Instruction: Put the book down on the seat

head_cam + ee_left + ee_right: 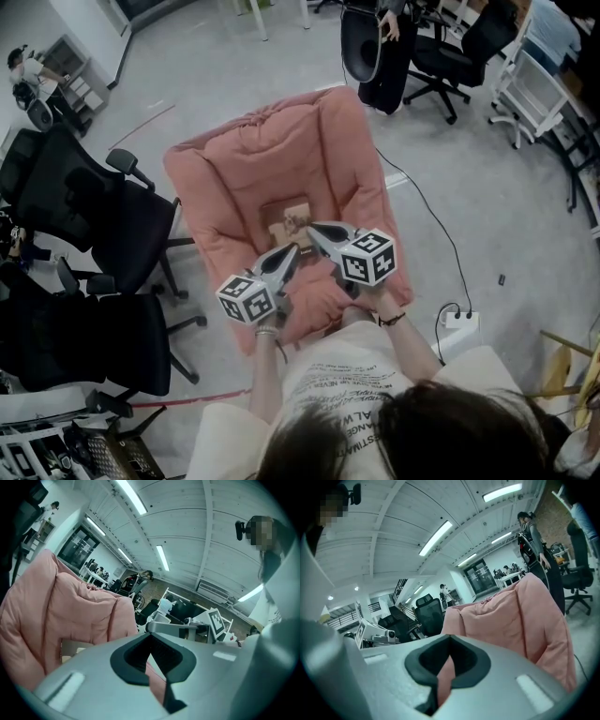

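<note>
Office floor; pink seat (281,150) bears book (295,218); left tool (290,249), right tool (313,229) both closed.

- On armchair (281,141) seat, close to backrest: book (289,220).
- Just in front of book, above seat cushion: left gripper (292,249), right gripper (313,229), side by side.
- Left of armchair: office chairs (94,216).
- Right, on floor: power strip (458,323).
</note>
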### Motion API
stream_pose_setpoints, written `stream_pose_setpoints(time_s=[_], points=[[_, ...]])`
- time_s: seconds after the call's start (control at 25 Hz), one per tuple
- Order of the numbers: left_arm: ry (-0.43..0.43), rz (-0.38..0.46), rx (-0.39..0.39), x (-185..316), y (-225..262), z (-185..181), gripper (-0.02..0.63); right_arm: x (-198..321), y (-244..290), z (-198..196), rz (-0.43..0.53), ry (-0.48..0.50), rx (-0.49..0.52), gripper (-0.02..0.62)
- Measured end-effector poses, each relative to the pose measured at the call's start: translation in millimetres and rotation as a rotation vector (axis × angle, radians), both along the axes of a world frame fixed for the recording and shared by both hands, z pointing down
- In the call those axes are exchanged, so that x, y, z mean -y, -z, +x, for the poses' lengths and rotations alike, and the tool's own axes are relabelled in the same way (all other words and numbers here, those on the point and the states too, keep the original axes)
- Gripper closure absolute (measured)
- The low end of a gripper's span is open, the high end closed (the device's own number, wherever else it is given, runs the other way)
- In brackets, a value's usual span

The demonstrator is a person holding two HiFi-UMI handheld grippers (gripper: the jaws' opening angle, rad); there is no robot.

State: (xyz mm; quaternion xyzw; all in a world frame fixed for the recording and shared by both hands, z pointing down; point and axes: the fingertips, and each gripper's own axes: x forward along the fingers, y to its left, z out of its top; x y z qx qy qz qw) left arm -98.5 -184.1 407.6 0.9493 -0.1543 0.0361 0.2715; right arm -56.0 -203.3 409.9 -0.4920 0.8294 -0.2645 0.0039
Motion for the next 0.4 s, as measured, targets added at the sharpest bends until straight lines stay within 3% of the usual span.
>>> stream_pose_setpoints(time_s=[0.4], points=[[-0.003, -0.003, 0.009, 3.0, -4.5, -1.5, 0.603, 4.0, -2.4, -0.2, 0.0, 0.001, -0.002, 0.594]])
